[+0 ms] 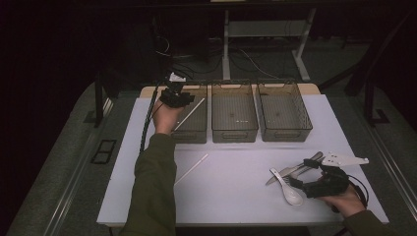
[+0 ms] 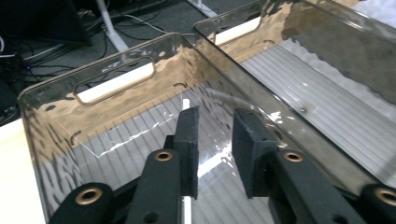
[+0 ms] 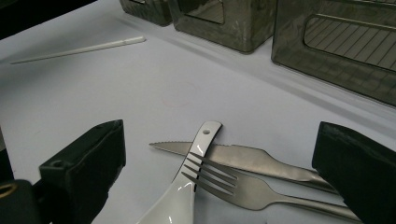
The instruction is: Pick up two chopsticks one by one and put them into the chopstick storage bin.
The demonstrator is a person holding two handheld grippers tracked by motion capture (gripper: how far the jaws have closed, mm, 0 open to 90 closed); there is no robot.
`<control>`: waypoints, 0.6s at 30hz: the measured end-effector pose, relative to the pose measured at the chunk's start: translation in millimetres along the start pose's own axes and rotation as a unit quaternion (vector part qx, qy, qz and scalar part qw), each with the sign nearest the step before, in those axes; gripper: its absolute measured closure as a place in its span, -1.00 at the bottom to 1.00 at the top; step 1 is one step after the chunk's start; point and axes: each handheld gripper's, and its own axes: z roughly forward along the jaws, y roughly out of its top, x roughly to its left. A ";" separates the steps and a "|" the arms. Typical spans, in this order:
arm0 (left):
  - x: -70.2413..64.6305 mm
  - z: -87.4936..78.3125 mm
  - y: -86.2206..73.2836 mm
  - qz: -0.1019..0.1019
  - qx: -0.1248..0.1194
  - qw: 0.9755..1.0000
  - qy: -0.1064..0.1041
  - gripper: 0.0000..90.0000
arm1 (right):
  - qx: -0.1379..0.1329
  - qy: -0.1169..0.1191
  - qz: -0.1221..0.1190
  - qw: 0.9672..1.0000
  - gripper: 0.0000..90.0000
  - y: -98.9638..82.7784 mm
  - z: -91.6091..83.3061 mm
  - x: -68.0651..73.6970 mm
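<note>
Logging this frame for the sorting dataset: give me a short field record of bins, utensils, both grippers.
bins: three clear bins in a row at the table's far side
left gripper: over the left bin, jaws apart, white chopstick between them, unpressed
right gripper: open, low over the cutlery
cutlery: fork and knife lying across the white spoon
loose: second chopstick on the table mat

The 3 bins (image 1: pixel 234 113) look like smoky clear glossy plastic with ribbed floors; knife (image 3: pixel 243 156) and fork (image 3: pixel 233 182) are shiny metal; the spoon (image 3: pixel 175 210) is glossy white.
</note>
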 end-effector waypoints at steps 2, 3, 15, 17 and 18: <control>-0.8 -3.3 0.7 0.002 -0.001 1.000 -0.005 0.44 | 0.000 -0.001 -0.001 1.000 -0.94 0.0 -0.1 0.1; -1.5 -5.3 1.1 0.003 -0.004 1.000 -0.007 0.42 | -0.001 -0.002 -0.001 1.000 -0.94 -0.1 0.0 0.2; -16.2 -38.6 4.5 0.009 -0.031 0.998 -0.048 0.07 | 0.005 -0.011 -0.016 1.000 -0.94 -0.7 1.5 1.4; -21.2 -43.9 4.4 0.007 -0.041 0.998 -0.053 0.05 | 0.005 -0.012 -0.016 1.000 -0.94 -0.7 1.5 1.4; -21.9 -47.8 4.6 0.017 -0.034 0.998 -0.055 0.01 | 0.005 -0.012 -0.016 1.000 -0.94 -0.6 1.6 1.4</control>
